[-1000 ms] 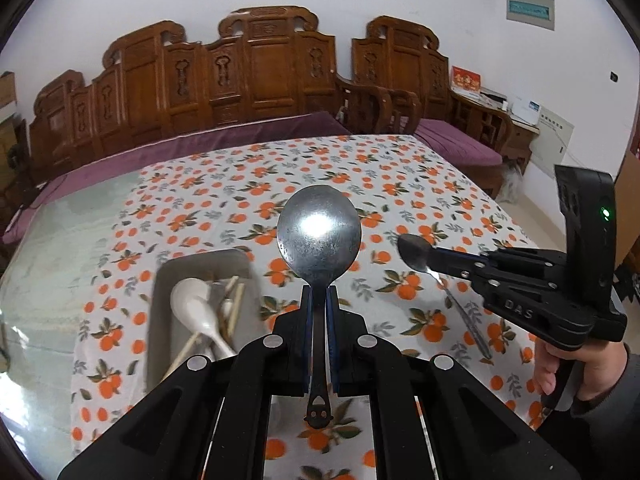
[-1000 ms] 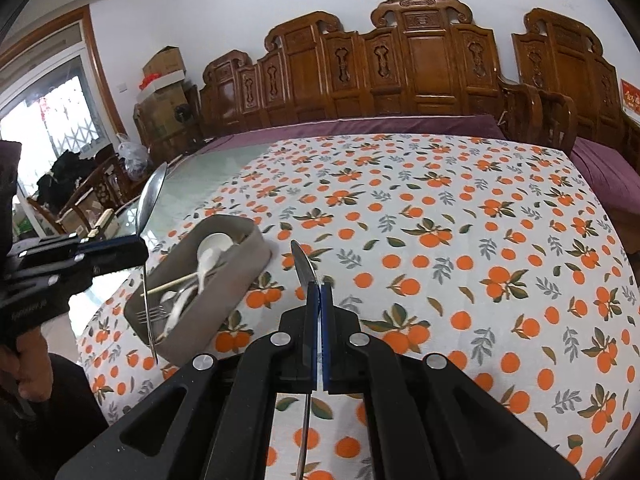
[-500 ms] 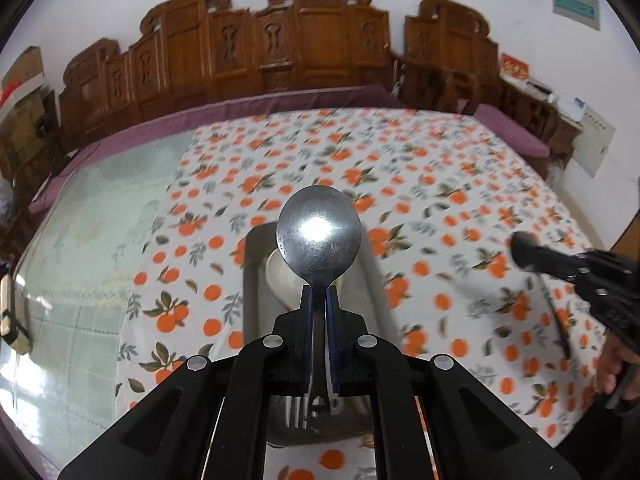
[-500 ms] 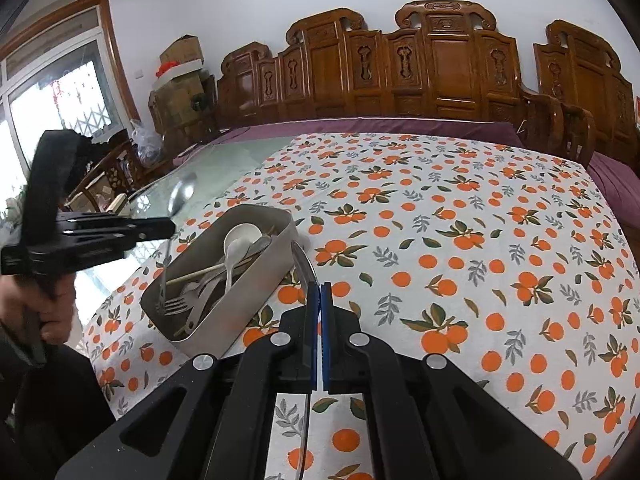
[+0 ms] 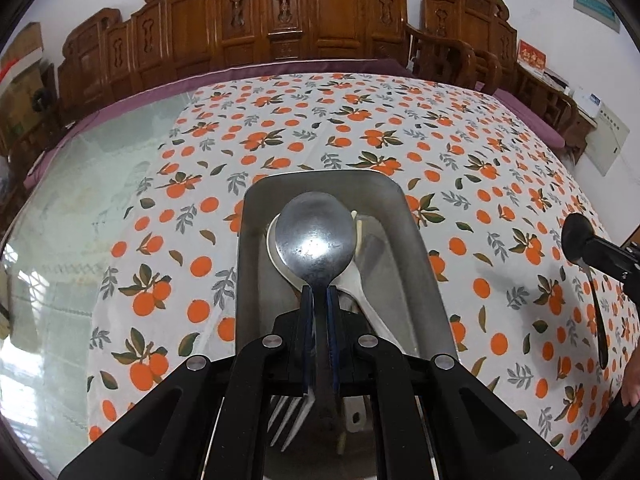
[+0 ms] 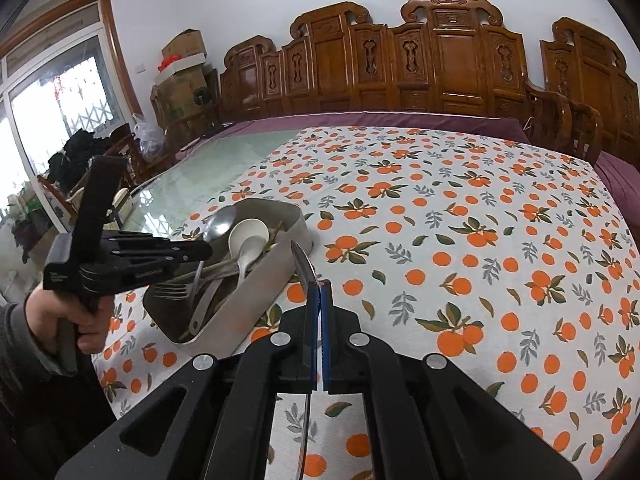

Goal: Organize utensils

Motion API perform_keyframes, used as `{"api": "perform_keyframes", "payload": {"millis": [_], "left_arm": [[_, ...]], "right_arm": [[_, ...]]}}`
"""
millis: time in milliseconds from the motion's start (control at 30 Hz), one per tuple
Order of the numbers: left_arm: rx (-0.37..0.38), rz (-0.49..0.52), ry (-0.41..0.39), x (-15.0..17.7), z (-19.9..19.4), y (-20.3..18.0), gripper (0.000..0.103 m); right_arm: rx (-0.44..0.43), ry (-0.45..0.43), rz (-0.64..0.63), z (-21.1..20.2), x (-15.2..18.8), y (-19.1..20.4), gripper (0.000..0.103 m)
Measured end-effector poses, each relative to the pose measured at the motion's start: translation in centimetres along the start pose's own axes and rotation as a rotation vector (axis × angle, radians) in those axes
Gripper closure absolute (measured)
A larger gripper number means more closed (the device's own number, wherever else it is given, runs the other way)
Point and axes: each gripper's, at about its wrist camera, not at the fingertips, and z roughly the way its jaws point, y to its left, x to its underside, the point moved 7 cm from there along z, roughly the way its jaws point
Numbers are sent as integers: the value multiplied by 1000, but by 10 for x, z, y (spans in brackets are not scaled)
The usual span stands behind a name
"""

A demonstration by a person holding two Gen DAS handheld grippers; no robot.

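Note:
My left gripper (image 5: 320,296) is shut on the handle of a large metal spoon (image 5: 316,236) and holds it just above the steel tray (image 5: 416,248). The tray holds a white ceramic spoon (image 6: 248,240), a fork (image 6: 172,290) and chopsticks. In the right wrist view the left gripper (image 6: 200,250) hangs over the tray (image 6: 260,280) with its spoon (image 6: 219,221) above the far end. My right gripper (image 6: 319,284) is shut on a second metal spoon (image 6: 302,266), seen edge-on, above the cloth just right of the tray. It also shows in the left wrist view (image 5: 576,236).
The table carries an orange-print cloth (image 6: 460,240), with bare glass (image 5: 60,220) on its left part. Carved wooden chairs (image 6: 440,60) line the far side. A window and stacked boxes (image 6: 180,64) stand at the left.
My left gripper has swung left and down with its spoon, from beside the tray to directly over it. My right gripper has held nearly still with its spoon.

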Motion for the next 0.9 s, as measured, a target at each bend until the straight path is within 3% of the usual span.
{"api": "perform_keyframes", "payload": {"millis": [300, 600, 900], "left_arm": [[5, -18, -21, -1, -5, 7, 96], [-51, -52, -133, -13, -37, 34, 69], [-89, -94, -179, -18, -52, 70, 39]], "right_arm": [[-5, 16, -35, 13, -11, 24, 101], [-64, 17, -16, 36, -34, 61, 101], [-104, 24, -29, 68, -56, 94, 101]]}}
